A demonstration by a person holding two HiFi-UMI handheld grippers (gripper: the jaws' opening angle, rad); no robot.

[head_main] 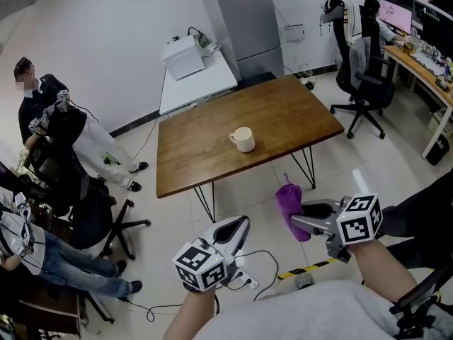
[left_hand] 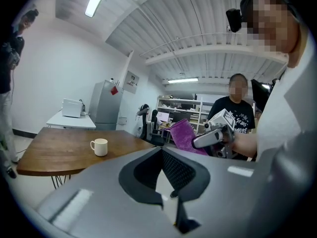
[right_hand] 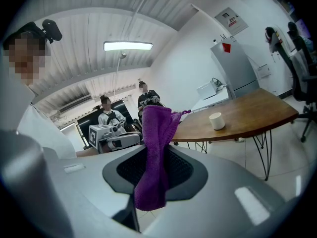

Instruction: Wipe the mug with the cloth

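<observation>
Purple cloth (right_hand: 156,133) pinched in right tongs (head_main: 296,222); mug (head_main: 243,139) well beyond.

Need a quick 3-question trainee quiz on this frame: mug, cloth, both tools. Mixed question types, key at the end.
1. True or false: the mug stands upright on the wooden table, with its handle to the left in the head view.
2. What does the right tool hold? A) nothing B) the purple cloth C) a sponge
3. Fill in: the left tool has its jaws ____, with nothing between them.

Key: 1 true; 2 B; 3 shut.
</observation>
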